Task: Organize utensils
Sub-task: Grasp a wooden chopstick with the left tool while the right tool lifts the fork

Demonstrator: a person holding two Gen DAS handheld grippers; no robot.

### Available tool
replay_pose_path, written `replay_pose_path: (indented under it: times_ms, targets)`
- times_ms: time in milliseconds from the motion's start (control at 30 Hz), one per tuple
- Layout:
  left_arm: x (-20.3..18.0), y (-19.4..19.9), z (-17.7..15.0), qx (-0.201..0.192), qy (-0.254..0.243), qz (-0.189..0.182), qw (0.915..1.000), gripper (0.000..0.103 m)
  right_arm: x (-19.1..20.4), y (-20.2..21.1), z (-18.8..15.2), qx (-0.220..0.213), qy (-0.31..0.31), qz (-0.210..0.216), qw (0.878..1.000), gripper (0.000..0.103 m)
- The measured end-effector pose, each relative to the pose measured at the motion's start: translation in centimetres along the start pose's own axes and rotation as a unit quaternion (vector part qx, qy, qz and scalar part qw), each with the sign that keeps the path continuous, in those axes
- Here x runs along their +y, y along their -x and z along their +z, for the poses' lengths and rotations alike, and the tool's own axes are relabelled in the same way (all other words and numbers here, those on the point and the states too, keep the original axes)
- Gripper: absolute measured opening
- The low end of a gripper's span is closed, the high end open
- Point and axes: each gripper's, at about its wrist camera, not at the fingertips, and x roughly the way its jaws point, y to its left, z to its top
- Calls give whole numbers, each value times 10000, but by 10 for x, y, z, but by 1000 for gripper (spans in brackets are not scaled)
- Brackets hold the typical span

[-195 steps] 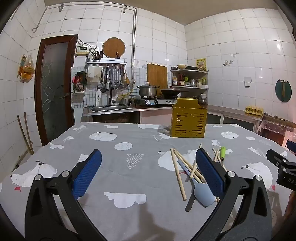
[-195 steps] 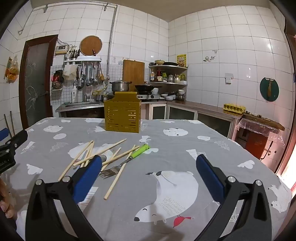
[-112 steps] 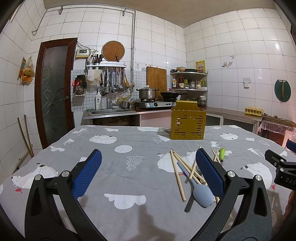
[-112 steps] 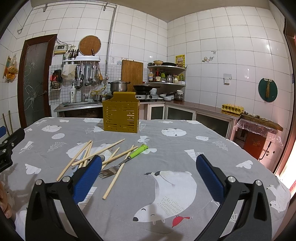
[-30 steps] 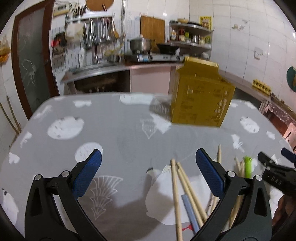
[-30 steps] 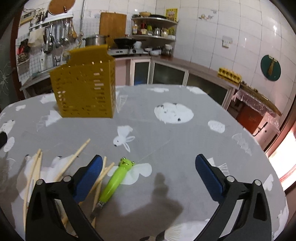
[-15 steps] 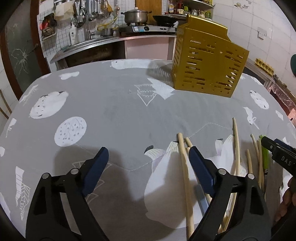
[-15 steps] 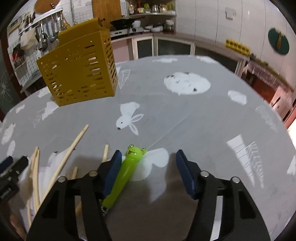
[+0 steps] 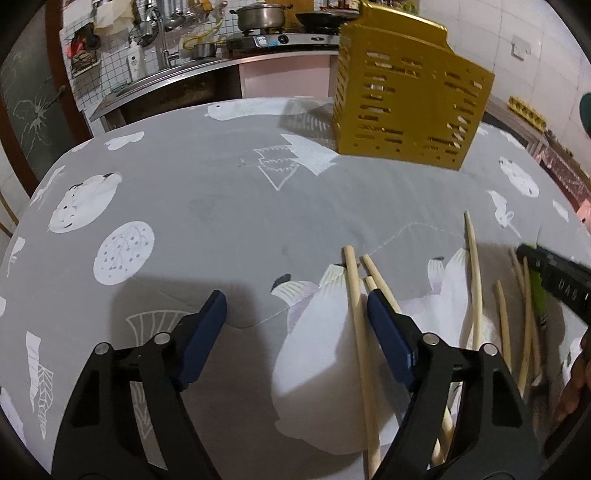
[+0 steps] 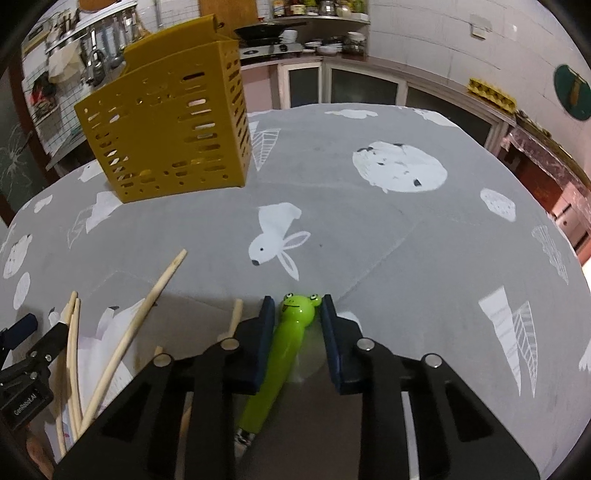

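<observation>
A yellow slotted utensil holder (image 9: 410,107) stands upright at the far side of the table; it also shows in the right wrist view (image 10: 170,136). Several wooden chopsticks (image 9: 360,325) lie loose on the cloth. My left gripper (image 9: 295,314) is open low over the cloth, its right finger beside the leftmost chopsticks. My right gripper (image 10: 297,314) has its jaws narrowed around the green frog-head handle of a fork (image 10: 284,350); a small gap still shows on the right side. More chopsticks (image 10: 144,314) lie to its left.
The table has a grey cloth with white animal prints (image 10: 388,221). The right gripper's body (image 9: 561,280) shows at the right edge of the left wrist view. A kitchen counter with stove and pots (image 9: 258,22) runs behind the table.
Both grippers have dropped lower toward the table and narrowed. The right jaws have closed in around the green fork handle. The left gripper has moved nearer the leftmost chopsticks.
</observation>
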Motion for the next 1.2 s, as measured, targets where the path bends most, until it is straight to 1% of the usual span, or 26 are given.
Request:
replay_pose_path:
  times_ms: [100, 167, 233, 367, 433, 467, 500, 600, 667, 733, 867, 1000, 1100, 1200]
  targets:
    - [0, -2, 2, 35, -13, -8, 10000, 74, -2, -3, 4, 36, -5, 82, 10000, 24]
    - [0, -4, 5, 53, -20, -34, 10000, 68, -3, -4, 7, 40, -2, 104, 9999, 23]
    - [0, -5, 8, 68, -34, -51, 10000, 61, -3, -6, 7, 26, -7, 97, 9999, 23]
    - [-5, -8, 15, 182, -33, -71, 9998, 52, 1, -7, 9, 49, 92, 33, 9999, 23]
    - [-8, -9, 20, 281, -34, -164, 9995, 38, 1, -8, 11, 86, 98, 44, 9999, 22]
    - [-8, -9, 22, 328, -31, -206, 9992, 34, 0, -8, 11, 98, 101, 50, 9999, 22]
    - [-9, -9, 24, 379, -25, -242, 9990, 26, 0, -8, 12, 108, 103, 62, 9999, 22]
    - [-16, -10, 26, 483, -111, -300, 9983, 14, -1, -6, 11, 97, 143, 111, 9998, 22]
    - [-18, -11, 27, 484, -133, -286, 9983, 11, -3, -5, 10, 88, 105, 170, 9998, 22]
    - [-18, -12, 28, 481, -132, -293, 9983, 6, -6, -2, 9, 54, 72, 205, 9997, 22]
    - [-13, -11, 29, 495, -6, -393, 9980, 6, -7, 8, 8, -90, 84, 302, 9995, 22]
    - [-8, -5, 29, 418, 106, -535, 9976, 5, -8, 19, 11, -277, 77, 375, 9989, 22]
    - [-5, 6, 29, 236, 150, -556, 9981, 5, -6, 30, 14, -452, 99, 386, 9982, 21]
    - [-1, 24, 32, -83, 185, -602, 9980, 5, -6, 44, 16, -700, 99, 404, 9967, 21]
